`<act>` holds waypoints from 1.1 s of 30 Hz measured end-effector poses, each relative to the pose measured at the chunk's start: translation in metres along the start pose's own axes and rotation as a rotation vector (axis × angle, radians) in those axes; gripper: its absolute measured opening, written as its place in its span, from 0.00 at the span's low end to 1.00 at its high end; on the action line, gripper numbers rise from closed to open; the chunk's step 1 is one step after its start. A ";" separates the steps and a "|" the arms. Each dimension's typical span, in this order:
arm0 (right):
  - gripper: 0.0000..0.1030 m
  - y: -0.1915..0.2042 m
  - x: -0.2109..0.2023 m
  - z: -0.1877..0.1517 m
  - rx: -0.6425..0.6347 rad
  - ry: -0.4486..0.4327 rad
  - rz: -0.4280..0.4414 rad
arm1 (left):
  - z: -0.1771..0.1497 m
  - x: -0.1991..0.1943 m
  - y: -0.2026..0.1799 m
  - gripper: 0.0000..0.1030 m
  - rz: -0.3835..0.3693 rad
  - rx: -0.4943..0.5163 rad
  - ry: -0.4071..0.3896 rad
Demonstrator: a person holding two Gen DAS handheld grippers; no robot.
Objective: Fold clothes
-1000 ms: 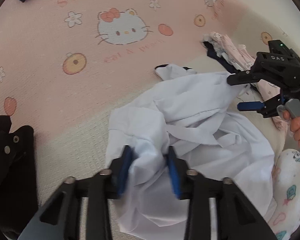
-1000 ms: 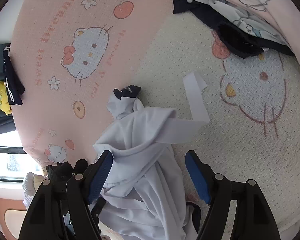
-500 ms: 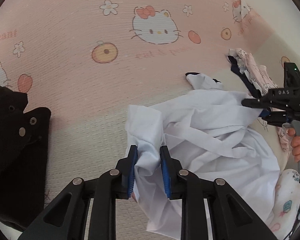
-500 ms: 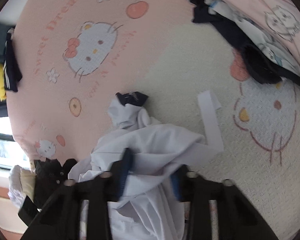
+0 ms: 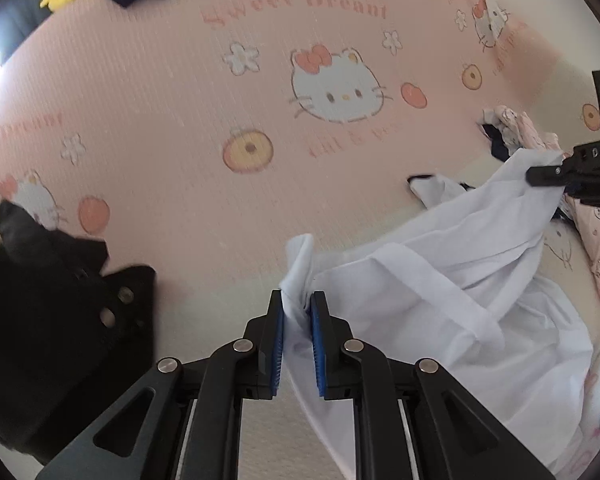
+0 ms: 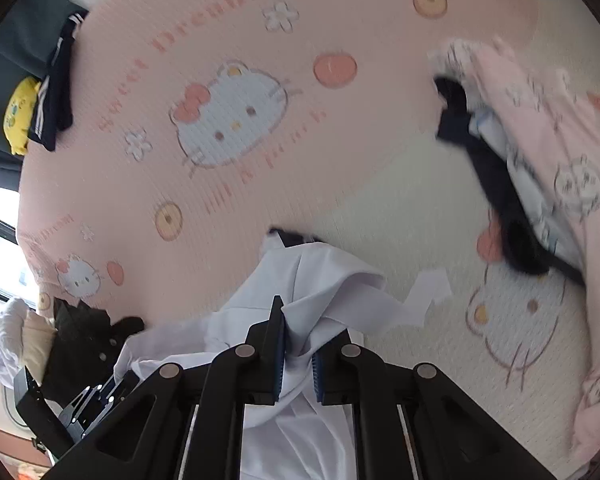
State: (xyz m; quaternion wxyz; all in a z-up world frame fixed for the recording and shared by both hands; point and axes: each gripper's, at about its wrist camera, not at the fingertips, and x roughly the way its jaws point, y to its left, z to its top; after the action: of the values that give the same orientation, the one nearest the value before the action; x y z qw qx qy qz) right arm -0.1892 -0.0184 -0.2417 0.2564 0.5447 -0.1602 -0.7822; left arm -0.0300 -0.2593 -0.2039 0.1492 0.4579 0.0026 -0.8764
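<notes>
Fabric that lay slack a second ago now rises between your two grippers. One white shirt [image 5: 452, 280] lies on the pink cartoon-cat blanket [image 5: 180, 120] toward its cream edge, with one black garment [image 5: 40, 300] at the left edge and one pile of pink and dark clothes [image 6: 520, 140] at the right. Your left gripper [image 5: 296, 316], wider before, is closing, clenched on a shirt fold. Your right gripper [image 6: 298, 356], wide apart before, is closing too, pinching another fold.
</notes>
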 end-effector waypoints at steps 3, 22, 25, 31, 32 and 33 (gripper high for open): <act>0.08 0.007 -0.005 0.013 -0.018 -0.007 -0.011 | 0.008 -0.003 0.008 0.10 0.000 -0.014 -0.013; 0.08 0.064 -0.019 0.082 -0.180 -0.021 -0.100 | 0.079 -0.016 0.040 0.07 0.007 -0.090 -0.088; 0.08 0.073 -0.021 0.098 -0.184 -0.027 -0.114 | 0.097 -0.016 0.044 0.07 0.020 -0.085 -0.105; 0.08 0.110 -0.035 0.140 -0.251 -0.086 -0.166 | 0.131 -0.024 0.052 0.07 0.050 -0.093 -0.153; 0.08 0.118 -0.039 0.149 -0.265 -0.104 -0.177 | 0.136 -0.027 0.054 0.07 0.061 -0.095 -0.168; 0.07 0.127 -0.043 0.158 -0.279 -0.122 -0.188 | 0.141 -0.031 0.056 0.07 0.072 -0.097 -0.182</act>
State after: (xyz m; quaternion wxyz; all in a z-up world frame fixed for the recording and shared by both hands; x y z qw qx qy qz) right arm -0.2962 -0.1017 -0.0852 0.2450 0.4682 -0.0139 -0.8489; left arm -0.1121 -0.3244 -0.0898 0.2022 0.3683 0.0147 -0.9073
